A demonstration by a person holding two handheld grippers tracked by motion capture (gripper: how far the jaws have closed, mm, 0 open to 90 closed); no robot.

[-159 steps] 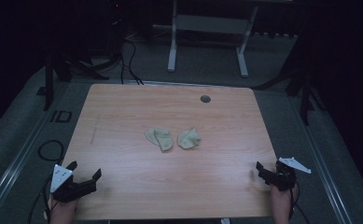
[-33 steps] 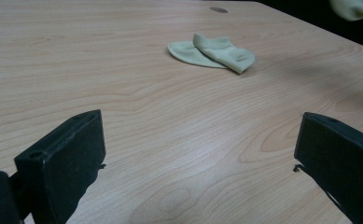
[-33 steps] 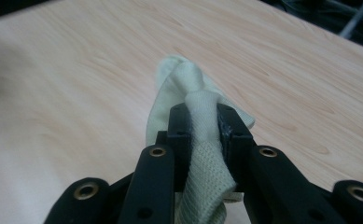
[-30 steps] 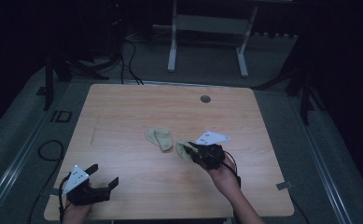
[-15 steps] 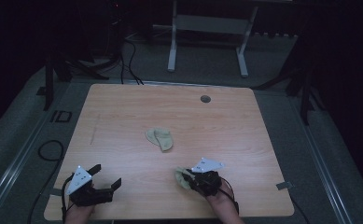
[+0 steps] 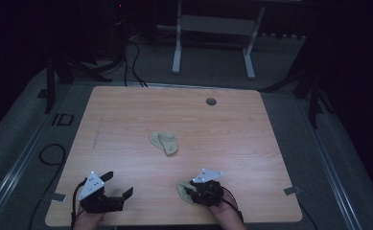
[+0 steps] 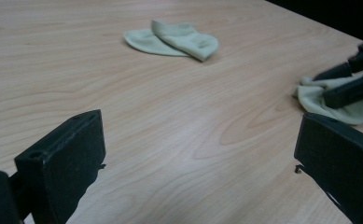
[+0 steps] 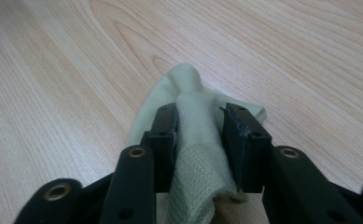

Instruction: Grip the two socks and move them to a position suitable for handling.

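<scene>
carried near, ribbed green sock (image 8: pixel 195 154) sits bunched in loosening right tool (image 8: pixel 198 122).

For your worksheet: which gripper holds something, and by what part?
The right gripper has a pale green sock by its bunched middle, its jaws just loosening; the left gripper is open.

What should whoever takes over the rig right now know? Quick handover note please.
Left gripper: open, nothing between its jaws, low at the near left edge of the table.
Right gripper: jaws have just been opening; a ridge of the near sock is between them, and whether the pads press it is unclear. That sock lies bunched on the wood at the near edge.
Other sock: flat at the table's middle, untouched.
Done: one sock brought from the middle to the near edge.
Left, probably: let go of it, then fetch or pair the other sock.
</scene>
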